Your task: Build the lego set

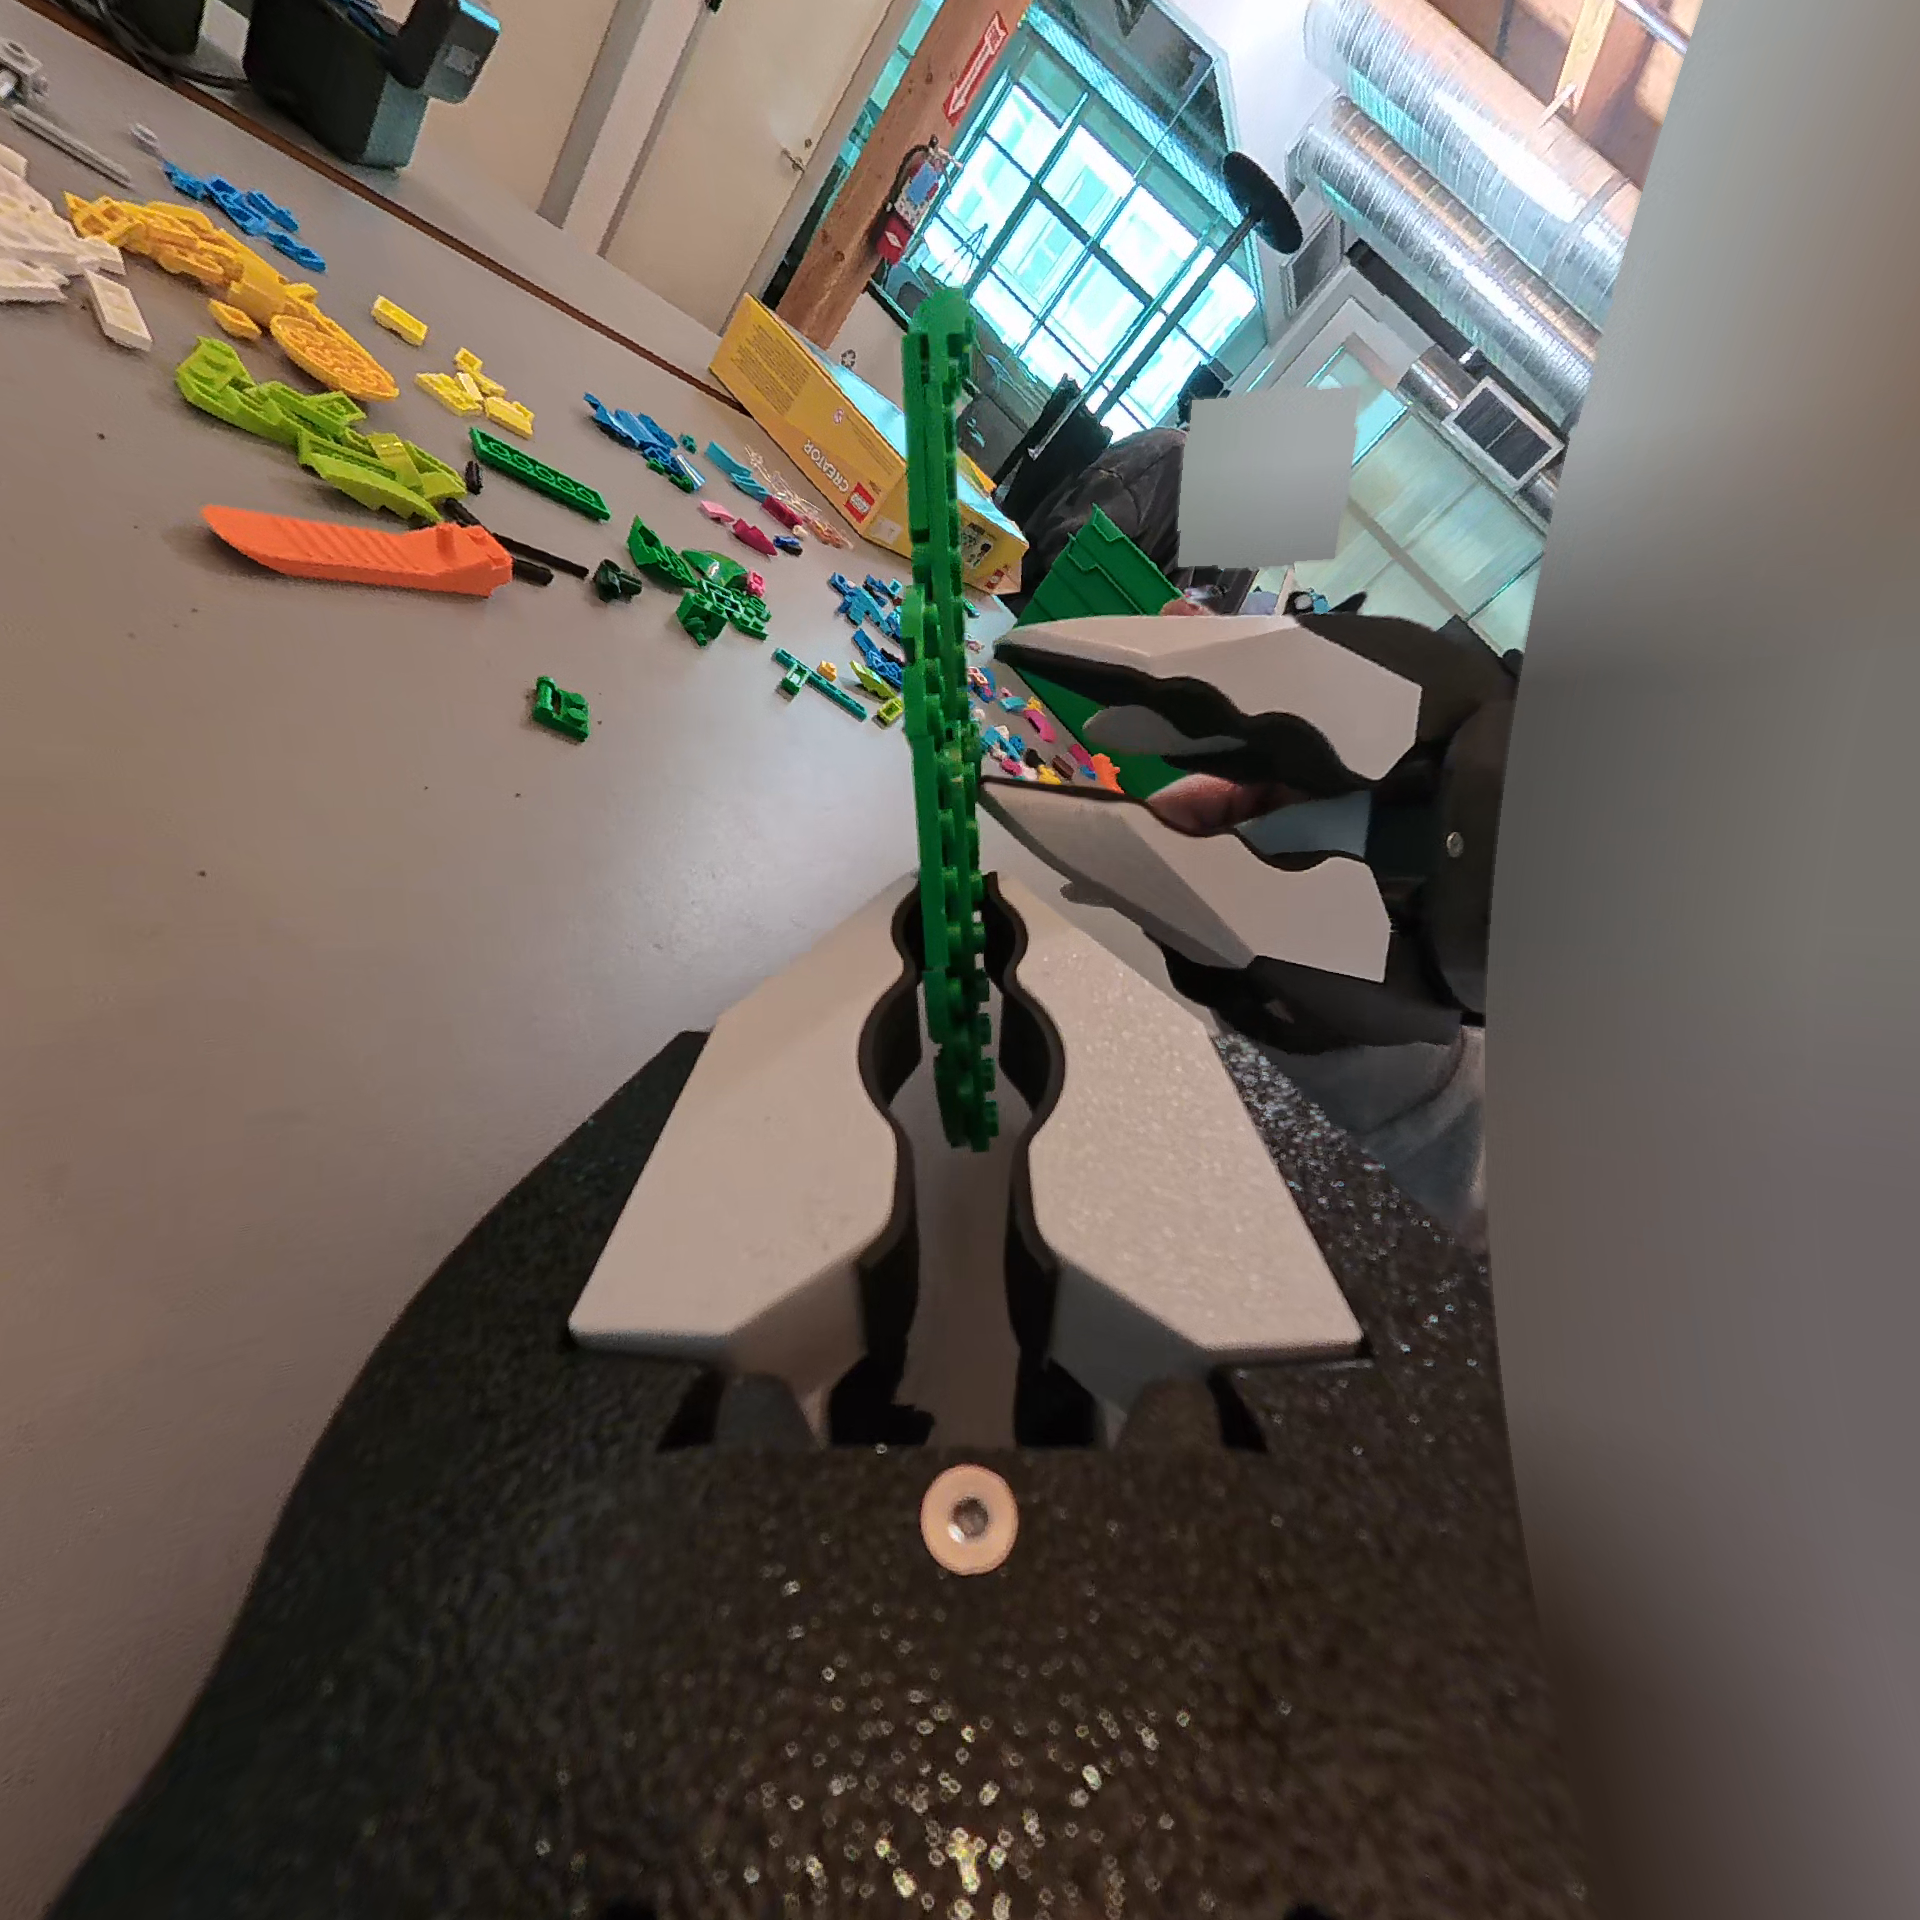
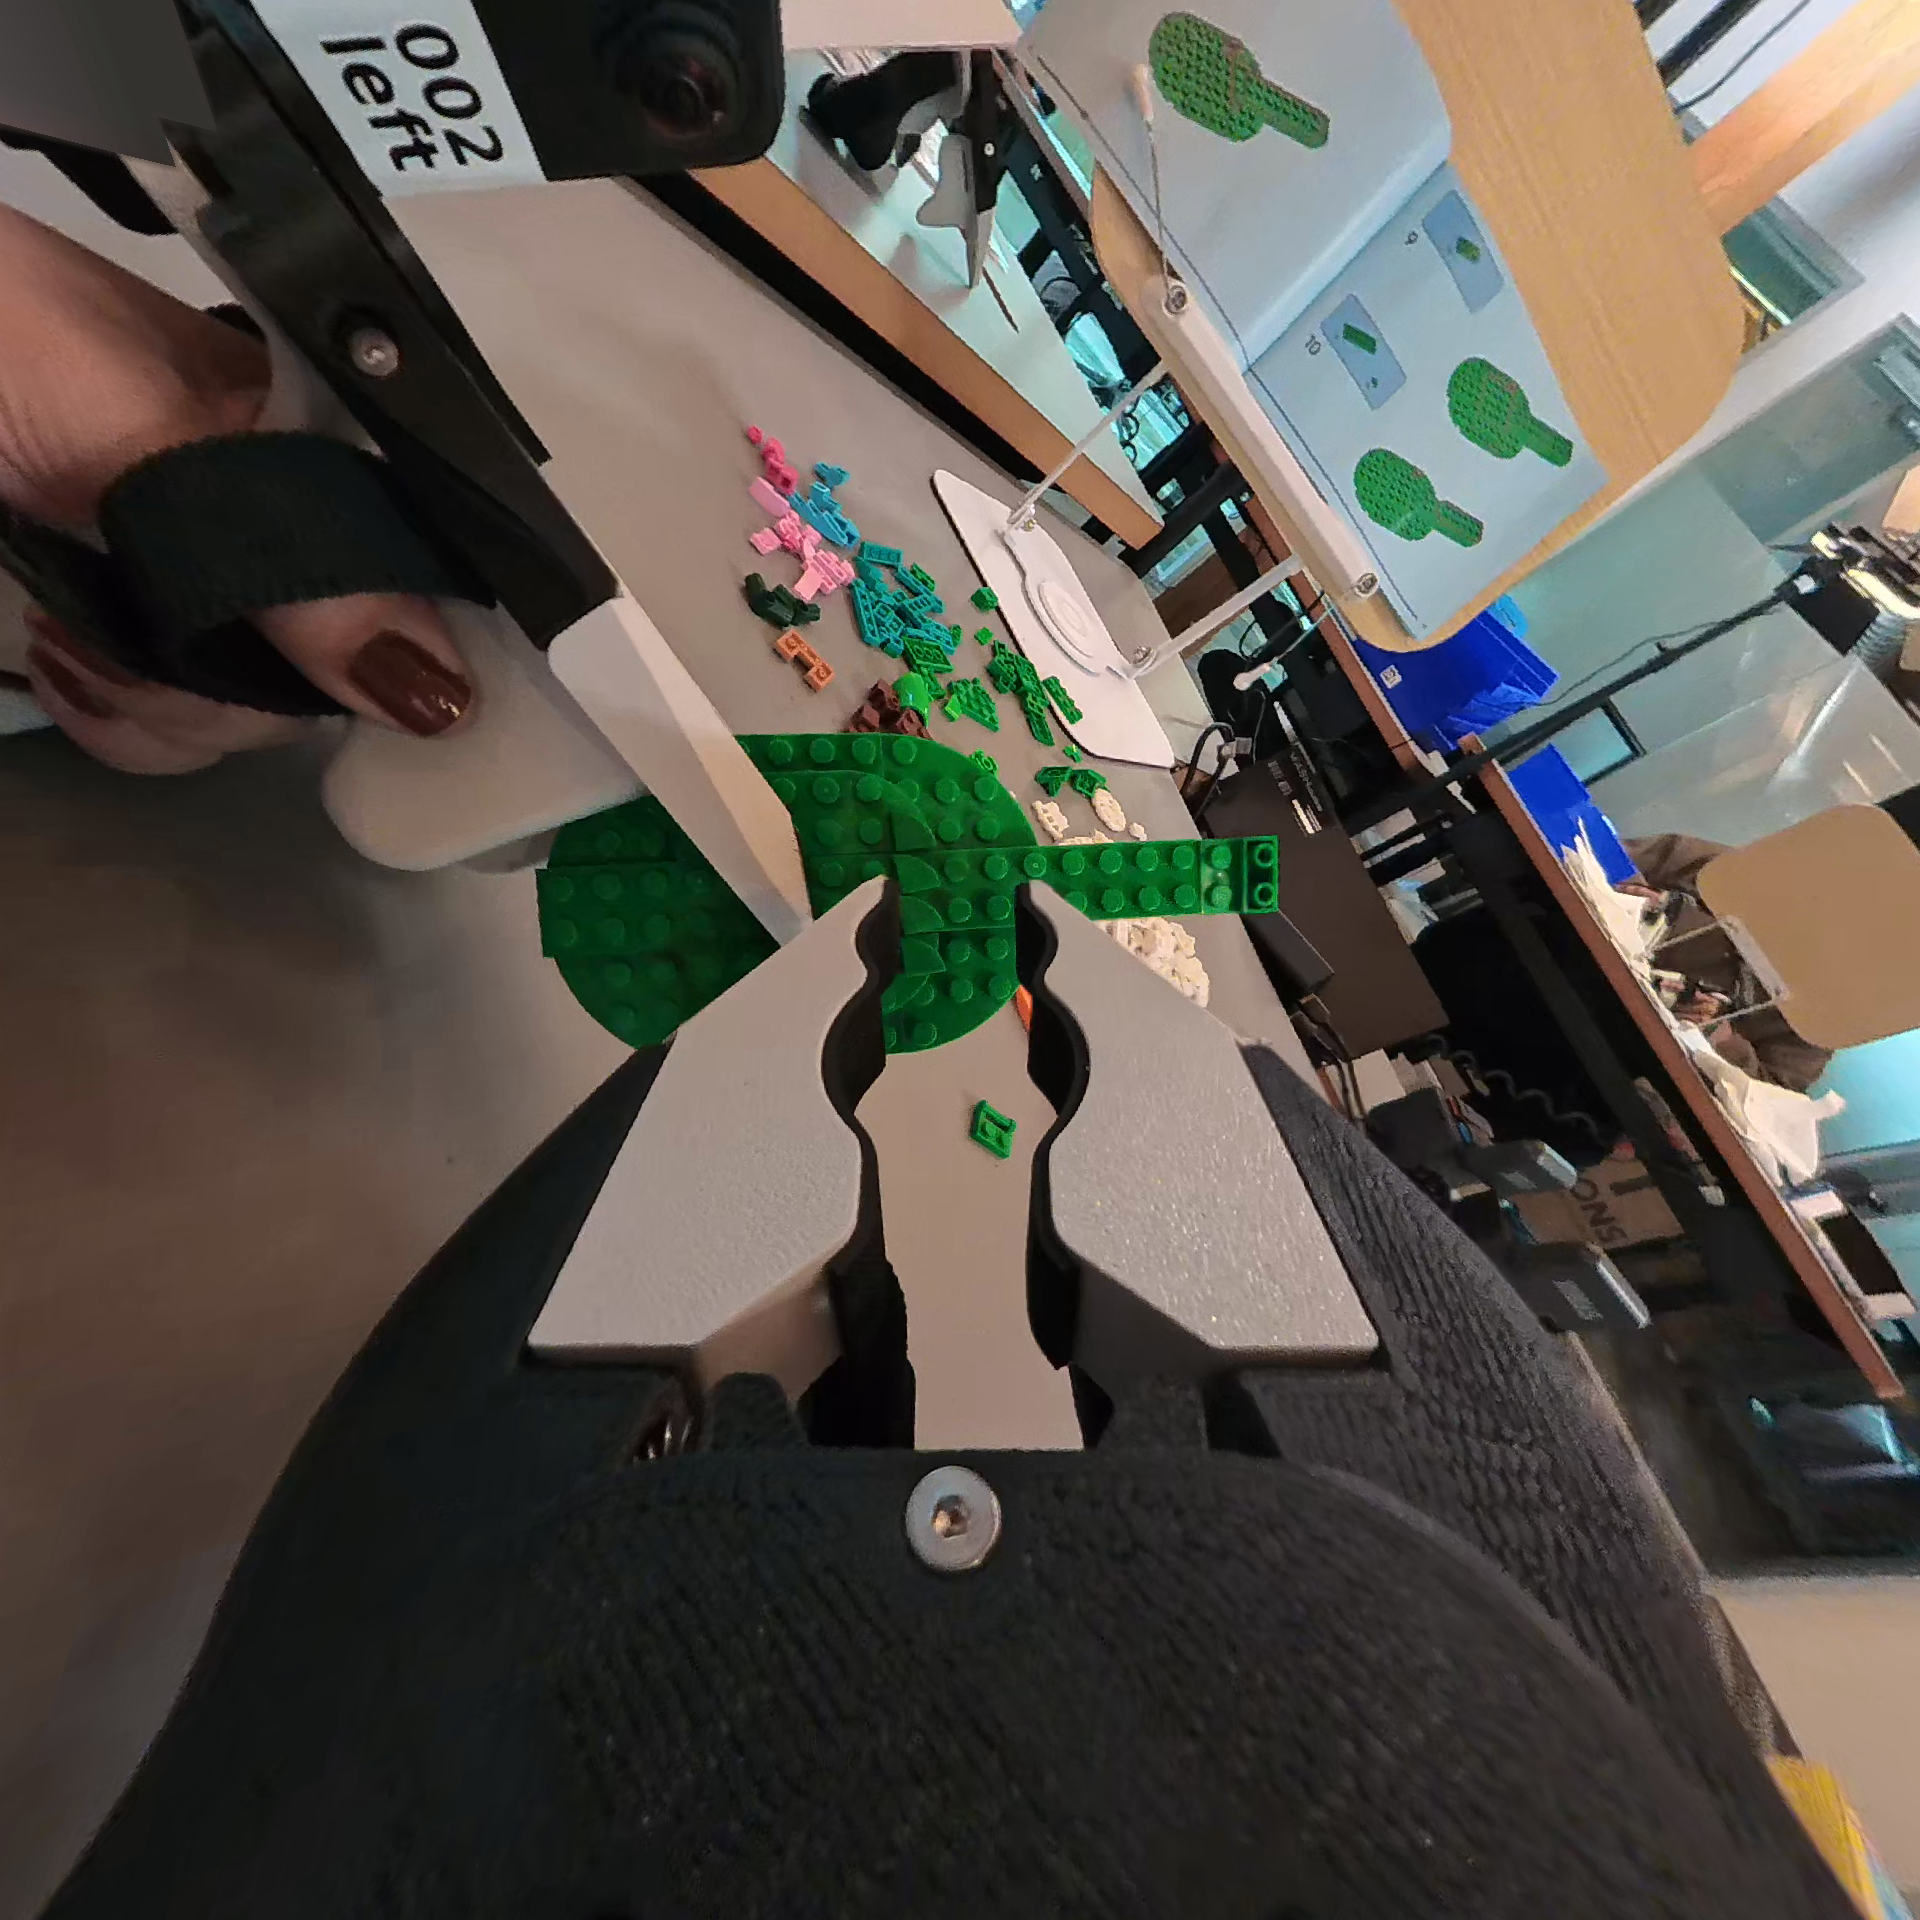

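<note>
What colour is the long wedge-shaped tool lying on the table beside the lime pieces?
Orange: the wedge-shaped tool shows best in the left wrist view, next to the lime pieces.

My two grippers, left [image 1: 951,904] and right [image 2: 956,904]; one green plate assembly [image 2: 935,873]; one orange brick separator [image 1: 353,551]; one yellow box [image 1: 831,436]; one instruction sheet [image 2: 1351,312]; loose bricks [image 1: 312,416] too many to count.

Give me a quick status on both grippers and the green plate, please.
Left gripper shut on green plate, edge-on. Right gripper open beside the plate, not touching. Loose bricks on table.
</note>
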Tool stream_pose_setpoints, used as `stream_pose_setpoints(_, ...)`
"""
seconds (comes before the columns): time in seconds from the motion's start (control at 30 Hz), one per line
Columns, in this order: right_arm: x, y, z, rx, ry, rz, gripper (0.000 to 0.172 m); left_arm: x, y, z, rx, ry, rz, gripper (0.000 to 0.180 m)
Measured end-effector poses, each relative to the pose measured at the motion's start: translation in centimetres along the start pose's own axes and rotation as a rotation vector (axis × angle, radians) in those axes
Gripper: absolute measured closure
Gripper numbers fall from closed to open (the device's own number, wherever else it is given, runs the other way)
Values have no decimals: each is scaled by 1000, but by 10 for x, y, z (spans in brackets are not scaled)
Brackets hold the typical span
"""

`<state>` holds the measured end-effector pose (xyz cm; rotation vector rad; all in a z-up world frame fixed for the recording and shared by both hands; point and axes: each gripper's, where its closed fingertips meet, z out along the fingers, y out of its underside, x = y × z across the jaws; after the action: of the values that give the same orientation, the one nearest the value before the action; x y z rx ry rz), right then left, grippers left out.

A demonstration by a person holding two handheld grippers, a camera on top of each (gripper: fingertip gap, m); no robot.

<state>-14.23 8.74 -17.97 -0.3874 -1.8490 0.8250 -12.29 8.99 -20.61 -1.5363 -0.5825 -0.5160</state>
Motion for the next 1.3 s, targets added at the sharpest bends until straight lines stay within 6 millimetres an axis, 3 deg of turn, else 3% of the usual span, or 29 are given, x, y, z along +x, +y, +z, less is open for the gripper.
stream_pose_setpoints(0.33, 1, 1, 4, -26, 47, 66, 152, -4, -3, -1, 19, -18, -11, 175)
stream_pose_setpoints(0.57, -3, 6, 2, -36, -27, 38, 149, -6, -6, -3, 38, -12, -44, 176)
stream_pose_setpoints(1.3, 2, 6, -1, -45, -17, -12, 148, -1, 1, 0, -2, -11, 0, 175)
